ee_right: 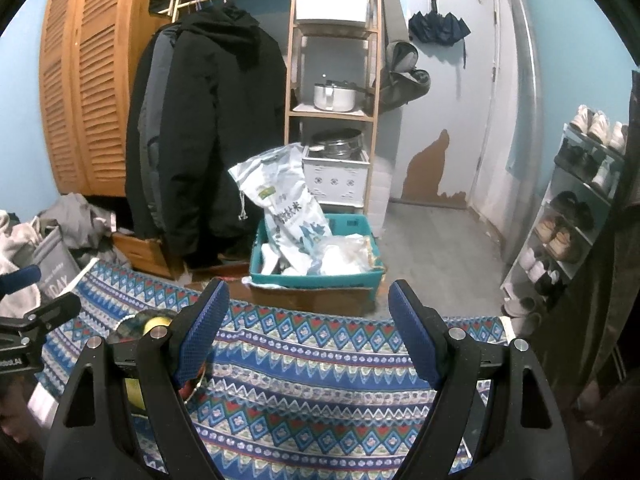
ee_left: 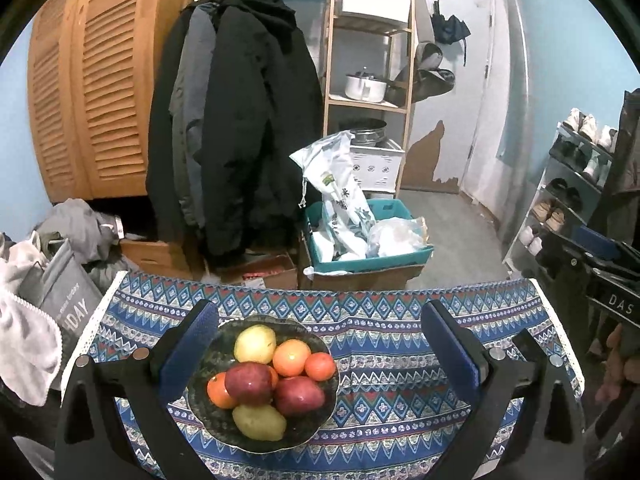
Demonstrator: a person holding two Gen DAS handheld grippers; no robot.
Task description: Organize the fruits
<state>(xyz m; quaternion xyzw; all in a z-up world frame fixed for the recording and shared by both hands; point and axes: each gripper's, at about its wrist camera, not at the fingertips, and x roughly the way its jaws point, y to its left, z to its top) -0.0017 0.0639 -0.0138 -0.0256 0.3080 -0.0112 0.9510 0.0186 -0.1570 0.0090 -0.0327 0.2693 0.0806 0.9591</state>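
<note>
Hovering with both the left gripper [ee_left: 320, 344] and right gripper [ee_right: 308, 332] released and empty, you are leaving every fruit piled in the bowl [ee_left: 320, 424].

A table spread with a patterned blue cloth [ee_left: 380, 380] carries a dark fruit-filled bowl [ee_left: 320, 412].

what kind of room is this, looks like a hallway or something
Probably a home entryway used for storage: coats hang on a rail, a shoe rack lines the wall by a door, and a wooden shelf holds pots.
</note>
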